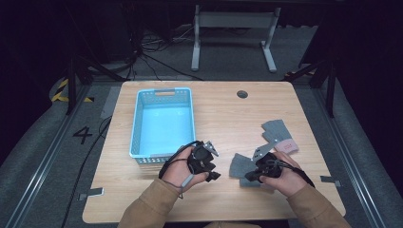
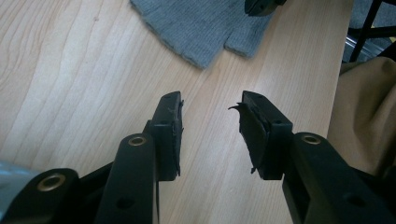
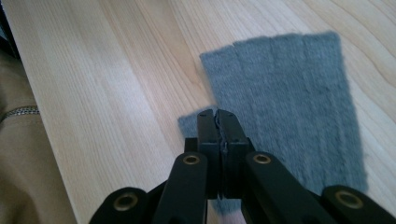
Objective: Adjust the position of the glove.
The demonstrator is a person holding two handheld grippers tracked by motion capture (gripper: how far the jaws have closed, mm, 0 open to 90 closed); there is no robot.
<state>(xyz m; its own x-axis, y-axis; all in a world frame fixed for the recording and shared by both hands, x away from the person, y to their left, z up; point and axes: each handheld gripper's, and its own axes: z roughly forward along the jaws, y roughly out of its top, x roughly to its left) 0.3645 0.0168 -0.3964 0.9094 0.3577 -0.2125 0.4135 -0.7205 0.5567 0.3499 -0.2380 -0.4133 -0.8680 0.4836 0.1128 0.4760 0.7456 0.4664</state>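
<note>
A grey knitted glove (image 1: 237,164) lies flat on the wooden table (image 1: 214,114) near its front edge. My right gripper (image 1: 248,178) is shut, its tips (image 3: 218,114) low over the glove (image 3: 289,93) beside the thumb; I see no fabric between the jaws. My left gripper (image 1: 214,176) stands open over bare wood, a little to the left of that glove (image 2: 205,23), with nothing between its fingertips (image 2: 210,105). A second grey glove (image 1: 278,133) with a pink cuff lies farther back on the right.
A light blue plastic basket (image 1: 138,118) stands at the left of the table, just behind my left hand. A dark round cable hole (image 1: 242,94) sits near the far edge. A person's tan sleeves (image 1: 152,204) come in from the front edge.
</note>
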